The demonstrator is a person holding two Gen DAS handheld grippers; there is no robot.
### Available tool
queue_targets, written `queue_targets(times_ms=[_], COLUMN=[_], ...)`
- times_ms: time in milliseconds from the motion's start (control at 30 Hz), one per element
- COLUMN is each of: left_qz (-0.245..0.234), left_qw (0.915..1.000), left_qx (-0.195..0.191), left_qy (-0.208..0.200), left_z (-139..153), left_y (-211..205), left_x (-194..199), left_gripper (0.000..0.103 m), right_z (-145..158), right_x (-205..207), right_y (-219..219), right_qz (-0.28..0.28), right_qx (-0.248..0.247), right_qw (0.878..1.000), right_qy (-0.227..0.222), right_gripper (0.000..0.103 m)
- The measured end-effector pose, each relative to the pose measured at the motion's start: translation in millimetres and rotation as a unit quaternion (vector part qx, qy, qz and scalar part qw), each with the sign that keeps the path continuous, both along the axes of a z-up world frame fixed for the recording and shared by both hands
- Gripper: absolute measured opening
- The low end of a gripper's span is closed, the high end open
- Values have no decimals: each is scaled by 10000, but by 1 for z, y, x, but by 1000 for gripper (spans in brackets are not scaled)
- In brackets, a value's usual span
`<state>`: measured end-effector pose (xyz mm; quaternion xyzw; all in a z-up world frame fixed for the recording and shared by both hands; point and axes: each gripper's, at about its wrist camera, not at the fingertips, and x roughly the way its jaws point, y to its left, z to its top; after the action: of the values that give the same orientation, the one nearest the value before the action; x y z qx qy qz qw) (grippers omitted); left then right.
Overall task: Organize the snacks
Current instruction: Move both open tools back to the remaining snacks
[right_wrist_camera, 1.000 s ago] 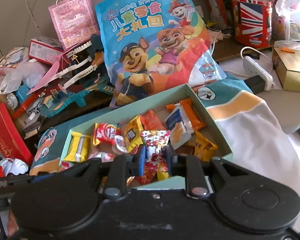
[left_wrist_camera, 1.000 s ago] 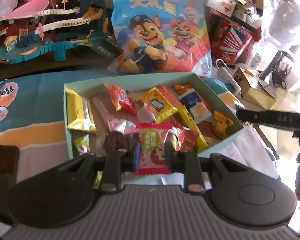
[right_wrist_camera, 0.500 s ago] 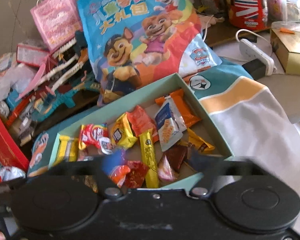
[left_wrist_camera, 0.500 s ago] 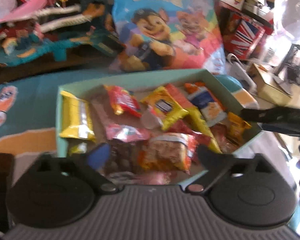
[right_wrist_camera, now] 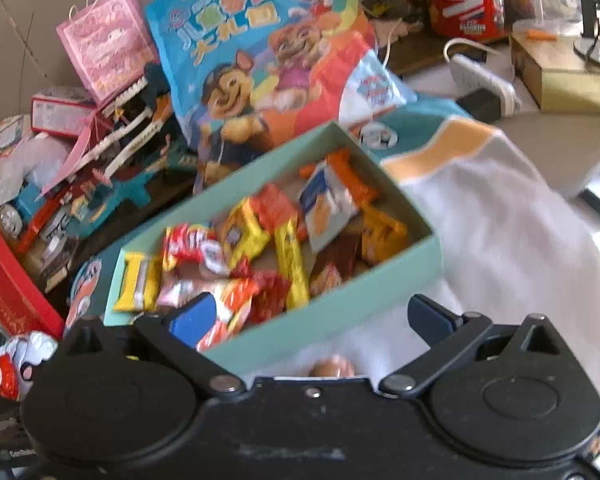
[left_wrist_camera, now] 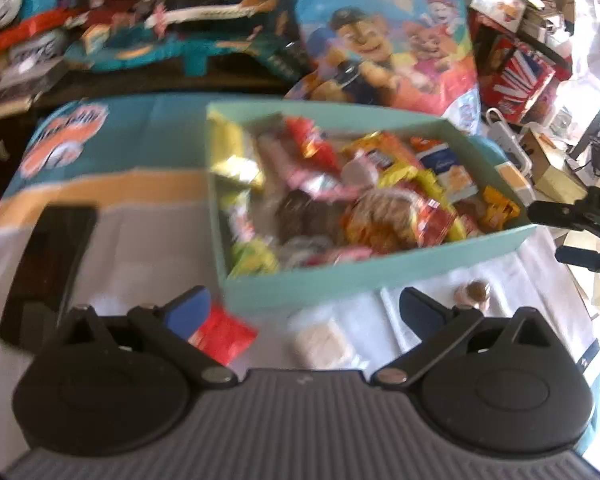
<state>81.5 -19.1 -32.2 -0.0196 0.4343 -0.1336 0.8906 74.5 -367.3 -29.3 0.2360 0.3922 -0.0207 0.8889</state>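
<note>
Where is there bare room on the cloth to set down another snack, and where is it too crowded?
Bare white cloth lies right of the teal box, below the orange stripe. More bare cloth sits left of the box, beside a black object. Crowded: the box interior, the toy pile behind, and the strip before the box with a red packet.

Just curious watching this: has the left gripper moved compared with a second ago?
Yes. The left gripper has pulled back from over the teal box, which now lies ahead of its open fingers.
</note>
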Motion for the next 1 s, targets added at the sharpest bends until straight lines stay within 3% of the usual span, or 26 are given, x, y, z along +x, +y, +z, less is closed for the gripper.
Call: queue_targets(times_ms=[533,800,1000], left_qz=[752,555,383], left_qw=[9965,9969,9966], left_qx=[91,372,596], left_qy=[360,425,428], left_z=[-33,-46,-53], left_y=[74,70,56], left_x=[-43,-22,-2], left_gripper=[103,103,103], right_z=[-29,-39,-43], right_x=[-53,-54,-40], right_y=[40,37,41], right_qz=[328,204,193], right_qx=[207,182,-389], right_qw=[9978,9972,9974], right_qy=[541,694,576], right_gripper=[103,103,103])
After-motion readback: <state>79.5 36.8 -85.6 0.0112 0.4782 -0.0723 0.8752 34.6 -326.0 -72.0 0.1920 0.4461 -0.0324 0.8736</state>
